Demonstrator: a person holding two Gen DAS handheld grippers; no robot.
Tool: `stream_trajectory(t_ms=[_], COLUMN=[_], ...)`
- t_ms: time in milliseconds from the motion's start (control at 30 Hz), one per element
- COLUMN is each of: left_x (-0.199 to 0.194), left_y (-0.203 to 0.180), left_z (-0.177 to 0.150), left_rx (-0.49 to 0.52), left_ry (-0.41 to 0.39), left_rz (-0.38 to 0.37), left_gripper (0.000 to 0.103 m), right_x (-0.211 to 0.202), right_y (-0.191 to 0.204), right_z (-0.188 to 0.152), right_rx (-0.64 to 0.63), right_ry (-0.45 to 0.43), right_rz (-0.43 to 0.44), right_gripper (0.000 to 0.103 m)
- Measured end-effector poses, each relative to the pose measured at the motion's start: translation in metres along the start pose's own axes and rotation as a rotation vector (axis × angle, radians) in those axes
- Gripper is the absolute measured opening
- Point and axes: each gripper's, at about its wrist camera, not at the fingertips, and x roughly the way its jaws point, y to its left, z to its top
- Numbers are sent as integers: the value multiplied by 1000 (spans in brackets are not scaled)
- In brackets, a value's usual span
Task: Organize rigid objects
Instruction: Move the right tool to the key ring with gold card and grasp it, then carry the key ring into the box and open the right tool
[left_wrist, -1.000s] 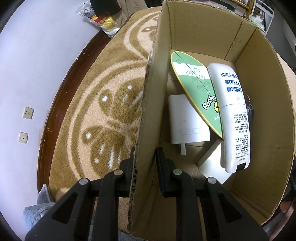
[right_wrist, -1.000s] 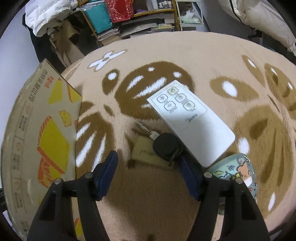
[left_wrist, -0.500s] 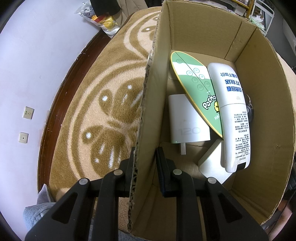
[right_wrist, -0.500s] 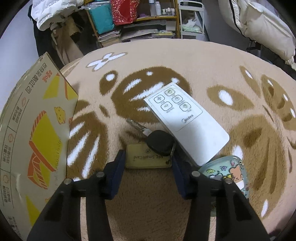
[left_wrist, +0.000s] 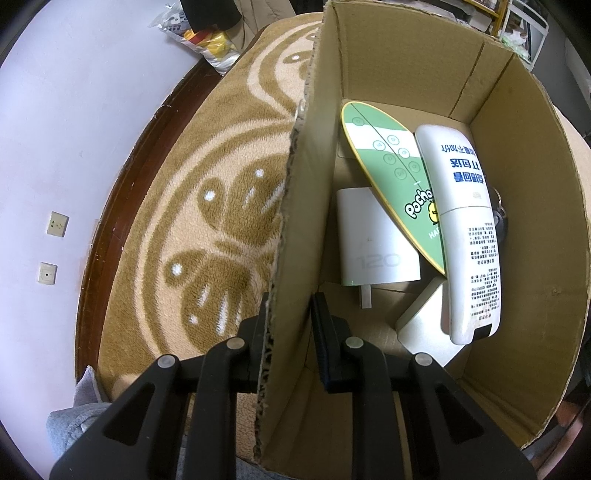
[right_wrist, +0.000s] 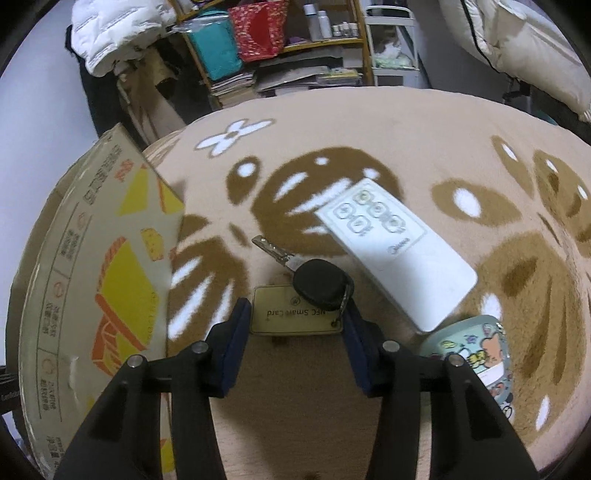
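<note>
My left gripper (left_wrist: 291, 310) is shut on the near side wall of an open cardboard box (left_wrist: 535, 258). In the box lie a green oval board (left_wrist: 388, 162), a white bottle (left_wrist: 469, 221), a white charger (left_wrist: 369, 240), a white block (left_wrist: 424, 325) and a half-hidden key bunch (left_wrist: 500, 218). In the right wrist view, my right gripper (right_wrist: 295, 321) is shut on the short ends of a gold NFC card (right_wrist: 291, 314). A black key fob (right_wrist: 321, 284) lies over the card's far edge. A white remote (right_wrist: 395, 251) lies just right of it on the carpet.
The box's printed outer side (right_wrist: 92, 277) stands close on the left. A cartoon-printed item (right_wrist: 480, 350) lies by the right finger. Cluttered shelves (right_wrist: 277, 48) rise beyond the round brown-patterned carpet (right_wrist: 424, 129). A dark floor strip (left_wrist: 122, 206) and wall sockets (left_wrist: 57, 223) lie left.
The right gripper moved forward over the card and key, and its fingers narrowed from wide apart until they meet the card's ends. The left gripper and box have not moved.
</note>
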Motion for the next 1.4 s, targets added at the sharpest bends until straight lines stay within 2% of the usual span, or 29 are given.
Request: stream_trajectory(t_ms=[167,433,533,800,867,967,1200,1400], left_x=[0,1,1,2,2,2,2,2], left_y=[1,0,0,1,1,0,0,0], left_z=[-1,-1,-1,-1,-1,0,0,0], left_rx=[6,2,0,0,0,0,2,2], left_ry=[-1,0,0,2,3,3,3,4], left_rz=[7,2,1,0,0,1,1,2], left_gripper=[20,20,20,20,20,20,20,20], right_x=[-6,-35,-48,-79,-87,-97,-101,-87], right_y=[6,24,31,63,74,89,108,109], right_z=[5,15,20,25,25,24,19,12], right_rx=[12,-17,-20,-64,-99,-133,-207,-206], right_ry=[-11,-88,-115,-181,-202,-220,-228,-171], right_rz=[46,87,129,240,234,276,290,314], right_gripper=[52,52,52,52,52,52,52,52])
